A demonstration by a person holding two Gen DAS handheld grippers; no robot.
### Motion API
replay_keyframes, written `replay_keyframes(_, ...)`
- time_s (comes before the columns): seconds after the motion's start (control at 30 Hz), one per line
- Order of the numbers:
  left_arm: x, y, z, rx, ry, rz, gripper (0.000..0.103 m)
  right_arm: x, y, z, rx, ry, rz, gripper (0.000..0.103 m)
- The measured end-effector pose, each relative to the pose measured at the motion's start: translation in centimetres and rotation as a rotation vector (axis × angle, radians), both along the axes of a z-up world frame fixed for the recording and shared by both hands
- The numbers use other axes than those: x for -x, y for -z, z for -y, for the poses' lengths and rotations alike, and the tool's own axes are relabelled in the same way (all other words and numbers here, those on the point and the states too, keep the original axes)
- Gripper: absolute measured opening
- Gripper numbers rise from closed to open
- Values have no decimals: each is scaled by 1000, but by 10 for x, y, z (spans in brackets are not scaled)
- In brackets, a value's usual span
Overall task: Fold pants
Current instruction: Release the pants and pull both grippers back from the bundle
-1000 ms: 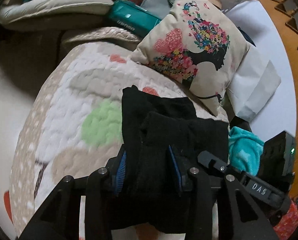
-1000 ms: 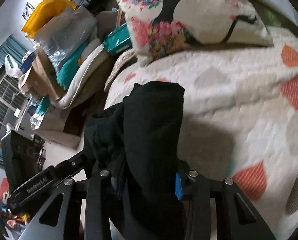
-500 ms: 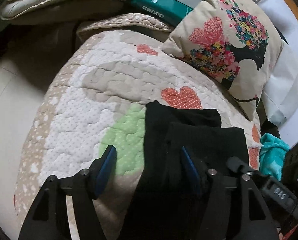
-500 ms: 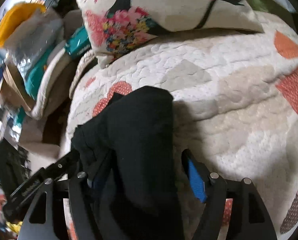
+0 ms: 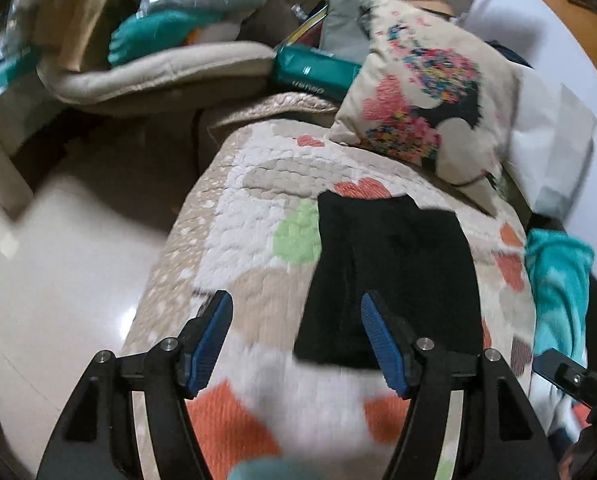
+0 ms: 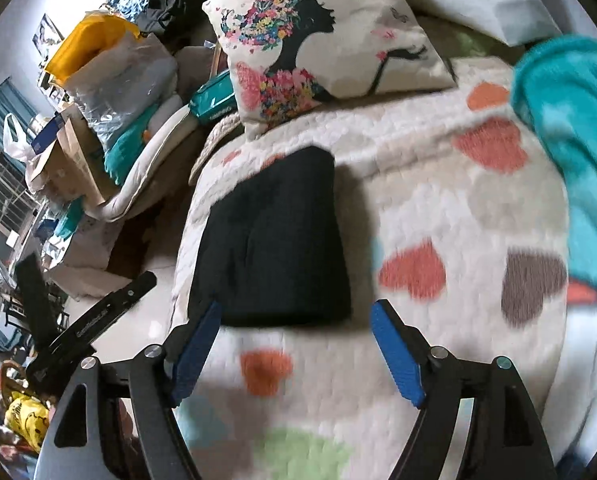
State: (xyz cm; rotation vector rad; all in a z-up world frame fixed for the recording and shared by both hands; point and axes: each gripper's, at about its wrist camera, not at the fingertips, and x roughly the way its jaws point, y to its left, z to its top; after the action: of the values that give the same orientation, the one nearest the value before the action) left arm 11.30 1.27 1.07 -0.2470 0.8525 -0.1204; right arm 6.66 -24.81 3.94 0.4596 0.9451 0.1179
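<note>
The black pants (image 5: 394, 276) lie folded into a compact rectangle on the heart-patterned quilt (image 5: 258, 208). They also show in the right wrist view (image 6: 274, 240). My left gripper (image 5: 296, 338) is open and empty, held back from the near edge of the pants. My right gripper (image 6: 296, 346) is open and empty, just short of the near edge of the fold. Both views are blurred by motion.
A floral cushion (image 6: 322, 40) leans at the far end of the quilt. A teal cloth (image 6: 570, 128) lies at the right. Bags and boxes (image 6: 98, 92) are piled to the left, beyond the bed edge. The pale floor (image 5: 58, 280) lies left.
Both grippers were shut on the pants a second ago. They opened, let the pants drop onto the quilt, and pulled back from them.
</note>
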Motion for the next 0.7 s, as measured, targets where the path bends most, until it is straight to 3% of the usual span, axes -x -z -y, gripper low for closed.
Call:
replay_keyframes(0.17, 62, 2, 7, -49, -29, 41, 76, 41, 24, -12, 9, 35, -26, 82)
replay_keyframes(0.3, 78, 13, 22, -135, 23, 46, 76, 50, 44, -26, 160, 38, -74, 82)
replay_keyframes(0.43, 82, 19, 30, -203, 46, 71, 76, 52, 41, -37, 272, 20, -32, 82)
replay_keyframes(0.53, 78, 22, 30, -182, 48, 53, 76, 52, 41, -44, 338, 0, -7, 84)
replay_keyframes(0.7, 73, 28, 29, -126, 57, 0, 76, 50, 50, -49, 349, -26, -22, 84)
